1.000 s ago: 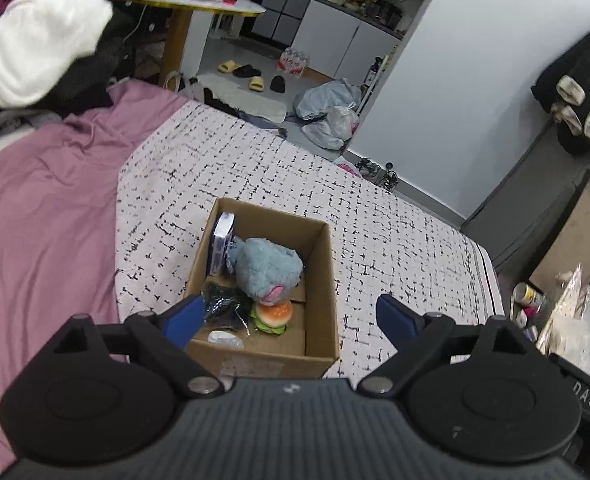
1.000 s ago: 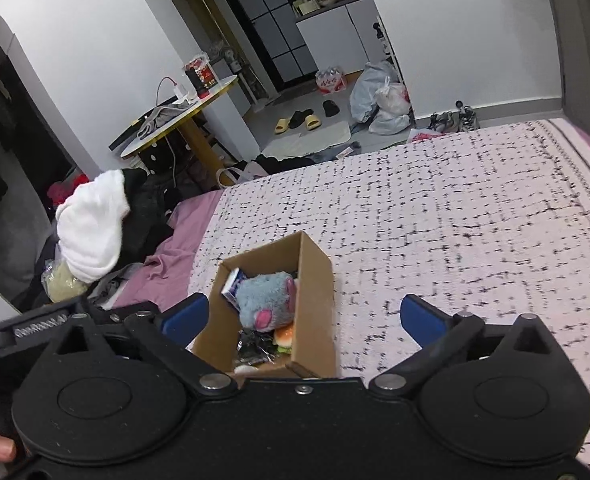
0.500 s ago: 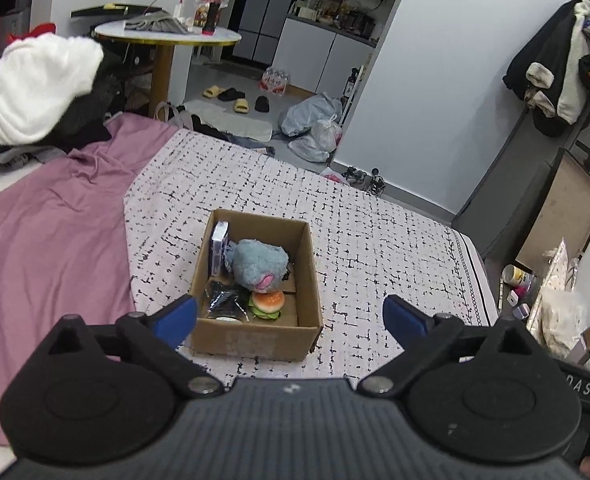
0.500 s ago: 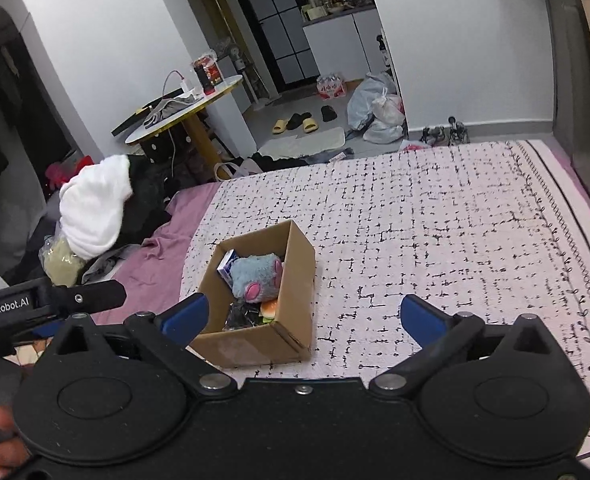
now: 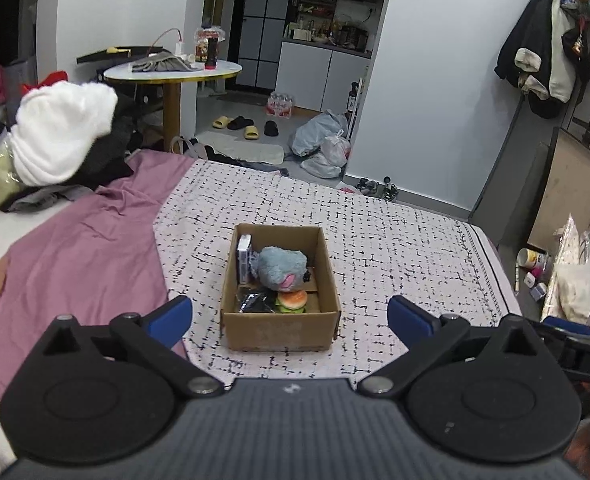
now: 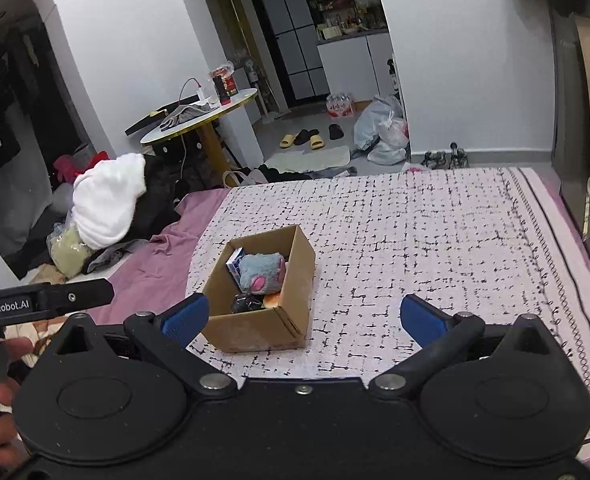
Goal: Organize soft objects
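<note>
Cardboard box [image 5: 281, 326] sits on the bed's black-and-white checked cover [image 5: 395, 248], and it holds my soft things: a grey-blue plush [image 5: 281, 266] on top, a burger toy [image 5: 292, 301] nearer, and a small carton [image 5: 244, 258] at the far left. My left gripper [image 5: 289, 314] has just been opening; its fingers stand wide with nothing between. My right gripper [image 6: 303, 318] also has wide, empty fingers. Purple sheet [image 5: 75, 256] lies left.

left gripper [image 5: 289, 316]: black body | blue pads | silver screws
</note>
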{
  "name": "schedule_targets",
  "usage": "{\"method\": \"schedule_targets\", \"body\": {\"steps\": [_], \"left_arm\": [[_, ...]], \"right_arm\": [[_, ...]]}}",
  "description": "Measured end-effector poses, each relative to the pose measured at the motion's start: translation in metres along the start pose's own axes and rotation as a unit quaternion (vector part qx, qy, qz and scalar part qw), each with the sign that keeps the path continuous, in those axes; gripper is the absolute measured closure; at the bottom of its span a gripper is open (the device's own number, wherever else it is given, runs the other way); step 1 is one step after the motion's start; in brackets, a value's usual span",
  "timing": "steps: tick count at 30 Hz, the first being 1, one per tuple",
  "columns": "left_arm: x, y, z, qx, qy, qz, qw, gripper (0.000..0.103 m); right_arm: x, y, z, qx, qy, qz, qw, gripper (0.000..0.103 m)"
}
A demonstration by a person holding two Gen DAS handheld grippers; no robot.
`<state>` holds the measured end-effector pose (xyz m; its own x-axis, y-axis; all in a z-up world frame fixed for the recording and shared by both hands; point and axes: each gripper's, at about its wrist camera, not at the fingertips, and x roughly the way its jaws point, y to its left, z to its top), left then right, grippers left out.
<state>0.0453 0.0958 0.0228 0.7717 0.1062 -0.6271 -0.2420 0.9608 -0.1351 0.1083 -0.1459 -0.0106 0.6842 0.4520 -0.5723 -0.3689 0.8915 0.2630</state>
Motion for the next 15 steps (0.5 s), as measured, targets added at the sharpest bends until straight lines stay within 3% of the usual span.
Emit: {"method": "schedule_targets", "body": {"steps": [15], "left_arm": [[-0.012,-0.007,-0.027,0.029,-0.006,-0.008,0.9995,0.000]], "right_arm": [[-0.017,-0.004,-0.027,-0.007,0.007,-0.013,1.000,0.000]]}}
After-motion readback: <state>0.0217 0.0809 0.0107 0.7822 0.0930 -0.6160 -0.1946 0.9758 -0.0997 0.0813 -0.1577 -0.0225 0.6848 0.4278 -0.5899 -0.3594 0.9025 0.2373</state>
